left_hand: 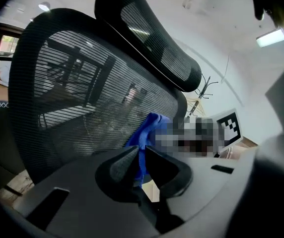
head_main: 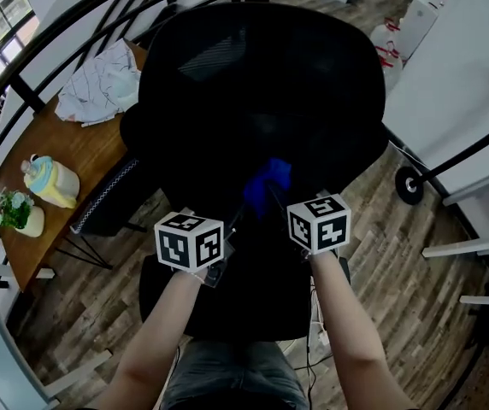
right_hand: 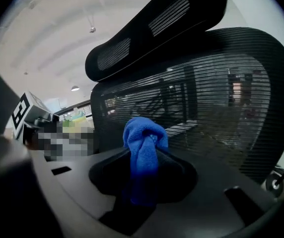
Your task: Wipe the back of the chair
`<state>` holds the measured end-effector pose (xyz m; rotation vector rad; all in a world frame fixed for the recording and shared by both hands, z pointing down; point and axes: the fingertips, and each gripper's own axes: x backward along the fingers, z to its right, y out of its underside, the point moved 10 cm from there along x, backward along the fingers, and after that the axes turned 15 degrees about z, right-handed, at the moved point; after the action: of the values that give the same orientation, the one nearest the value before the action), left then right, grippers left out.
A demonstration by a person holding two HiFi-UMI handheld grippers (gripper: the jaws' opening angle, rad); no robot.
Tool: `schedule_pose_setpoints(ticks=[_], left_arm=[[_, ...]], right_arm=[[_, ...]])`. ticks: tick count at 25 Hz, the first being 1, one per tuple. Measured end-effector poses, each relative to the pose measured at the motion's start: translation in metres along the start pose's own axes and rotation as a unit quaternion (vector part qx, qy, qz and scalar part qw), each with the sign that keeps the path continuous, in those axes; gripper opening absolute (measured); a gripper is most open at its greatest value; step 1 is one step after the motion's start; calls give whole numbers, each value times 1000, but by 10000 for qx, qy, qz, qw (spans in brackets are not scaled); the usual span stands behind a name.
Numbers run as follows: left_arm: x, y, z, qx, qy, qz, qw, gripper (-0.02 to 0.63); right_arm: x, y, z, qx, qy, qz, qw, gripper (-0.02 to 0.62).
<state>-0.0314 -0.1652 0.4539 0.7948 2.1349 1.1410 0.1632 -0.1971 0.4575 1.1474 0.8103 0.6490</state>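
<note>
Behind the chair, both tools meet on one blue cloth (head_main: 268, 182), held in front of the lower middle of the chair back (head_main: 262, 84). I judge the wiping step to be just starting or under way, since the cloth is up at the mesh rather than lying aside.

The left gripper (left_hand: 141, 157) has its jaws nearly together, pinching a thin fold of the cloth (left_hand: 147, 133), which runs up and away toward the other tool. The right gripper (right_hand: 144, 167) is clamped on the thicker, bunched end (right_hand: 144, 143), whose knot stands above the jaw tips.

In both gripper views the chair back (right_hand: 206, 108) fills the scene just beyond the cloth, with the headrest (right_hand: 157, 29) above. I cannot tell whether the cloth actually presses on the mesh.

The next move likely calls for pushing the wad flat against the mesh and sweeping it across, both grips staying firm so the cloth does not slip out.
</note>
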Motion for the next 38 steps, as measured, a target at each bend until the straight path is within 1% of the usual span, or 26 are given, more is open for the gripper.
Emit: schedule_pose_setpoints(ticks=[6,12,19,25,33,35,38], left_arm=[[-30,5,25,-38,323,-192,9993,51],[-56,9,45,-61,558,-358,9978,51],[-76,15,57,-55,726,-512,9960,51],[-85,20,64,-59,827,-599,9948,51],[-78,24,59,1,766,-616,9952,51],[-71,25,55,23,704,-610,9957,51],[-54,27,42,69,552,-586,9967,51]], right_arm=[[25,2,30,-105,311,24,9995,130],[49,3,60,-179,620,49,9979,130],[72,7,86,-273,1001,63,9946,130],[89,12,105,-328,1227,43,9919,132],[104,15,106,-391,1714,27,9844,132],[108,16,97,-360,1737,36,9841,132],[109,20,76,-295,1589,69,9868,131]])
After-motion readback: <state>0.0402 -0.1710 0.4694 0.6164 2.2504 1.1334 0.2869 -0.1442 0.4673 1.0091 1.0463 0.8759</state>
